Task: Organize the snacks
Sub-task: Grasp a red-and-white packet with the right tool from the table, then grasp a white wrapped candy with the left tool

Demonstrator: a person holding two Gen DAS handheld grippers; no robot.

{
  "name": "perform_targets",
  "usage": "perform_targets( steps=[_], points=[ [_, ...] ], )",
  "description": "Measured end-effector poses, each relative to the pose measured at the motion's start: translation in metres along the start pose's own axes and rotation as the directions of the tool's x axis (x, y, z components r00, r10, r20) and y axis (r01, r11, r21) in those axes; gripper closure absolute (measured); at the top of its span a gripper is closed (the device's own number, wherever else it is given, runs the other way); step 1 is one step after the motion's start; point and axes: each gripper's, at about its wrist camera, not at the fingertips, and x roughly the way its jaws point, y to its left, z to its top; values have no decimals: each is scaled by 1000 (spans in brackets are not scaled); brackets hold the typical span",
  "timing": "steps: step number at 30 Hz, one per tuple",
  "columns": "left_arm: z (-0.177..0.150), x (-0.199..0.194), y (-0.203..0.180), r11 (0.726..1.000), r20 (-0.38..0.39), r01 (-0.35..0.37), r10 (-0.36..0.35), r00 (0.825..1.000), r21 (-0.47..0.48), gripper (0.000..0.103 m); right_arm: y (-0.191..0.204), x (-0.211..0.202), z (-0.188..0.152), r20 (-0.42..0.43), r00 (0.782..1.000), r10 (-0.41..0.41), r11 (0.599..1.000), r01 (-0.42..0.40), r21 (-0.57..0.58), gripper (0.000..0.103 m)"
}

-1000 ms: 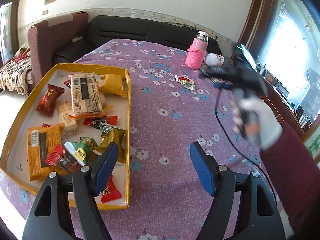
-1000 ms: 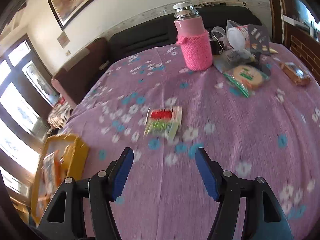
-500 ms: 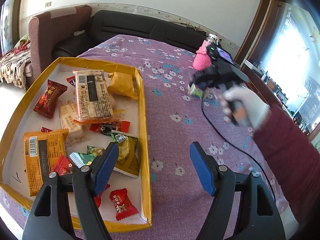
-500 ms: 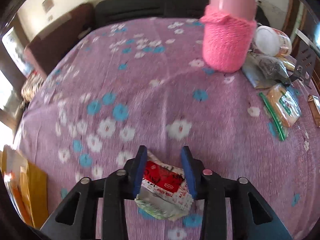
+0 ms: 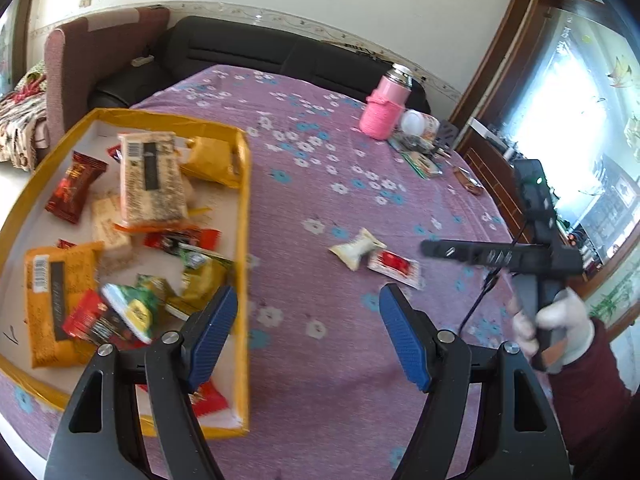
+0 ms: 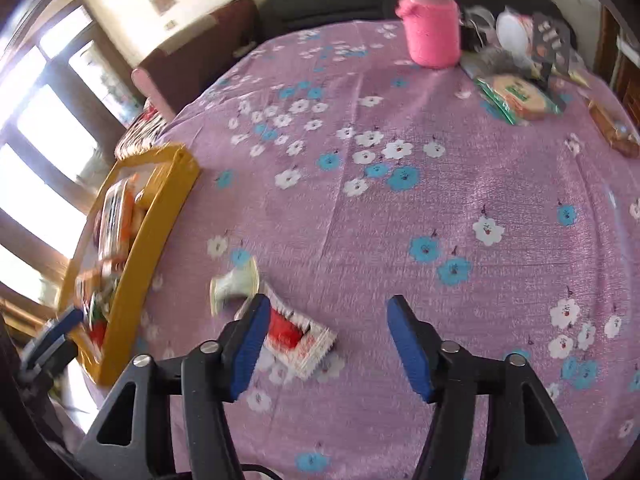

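Two loose snacks, a white packet (image 5: pixel 357 249) and a red-and-white packet (image 5: pixel 395 265), lie side by side on the purple floral tabletop (image 5: pixel 320 184), between the yellow tray (image 5: pixel 243 216) full of snacks at its left edge and the right gripper (image 6: pixel 324 344). The right gripper hangs spread wide and empty just above the red-and-white packet. The left gripper (image 5: pixel 308 336) is also spread wide and empty, near the tray's right rim.

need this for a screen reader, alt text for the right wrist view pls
The open right gripper hovers over a red and white snack packet lying on the purple floral tablecloth, a pale packet beside it. A yellow tray of snacks sits left.
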Motion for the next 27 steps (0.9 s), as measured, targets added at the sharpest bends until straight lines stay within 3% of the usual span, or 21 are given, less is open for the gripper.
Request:
perform_targets(
  steps=[4, 8, 10, 11, 12, 20, 26, 27],
  points=[
    [-1, 1, -8, 1000, -24, -1, 1, 1000, 3, 30, 39, 20, -6, 14, 999, -50, 963, 52, -263, 37],
    [4, 2, -17, 998, -34, -13, 15, 999, 62, 30, 45, 45, -4, -17, 1000, 5, 949, -10, -315, 41],
    [11, 7, -24, 994, -40, -13, 17, 999, 107, 30, 46, 50, -7, -15, 1000, 3, 949, -7, -316, 47],
    [15, 13, -27, 991, -50, -13, 20, 999, 137, 30, 46, 48, -8, -13, 1000, 7, 950, -11, -314, 65],
    [18, 20, -31, 987, -62, -14, 24, 998, 160, 30, 45, 46, -9, -8, 1000, 1, 952, -3, -306, 74],
    [37, 107, -62, 951, -227, 72, -2, 974, 300, 30, 13, 22, -34, 17, 1000, -22, 979, 25, -200, 77],
    [45, 157, -80, 913, -278, 68, 51, 959, 401, 30, -23, 0, -48, 31, 999, 16, 996, -13, -88, 77],
    [43, 162, -82, 905, -286, 64, 65, 956, 420, 35, -27, -2, -49, 33, 999, 27, 997, -25, -74, 76]
  ],
)
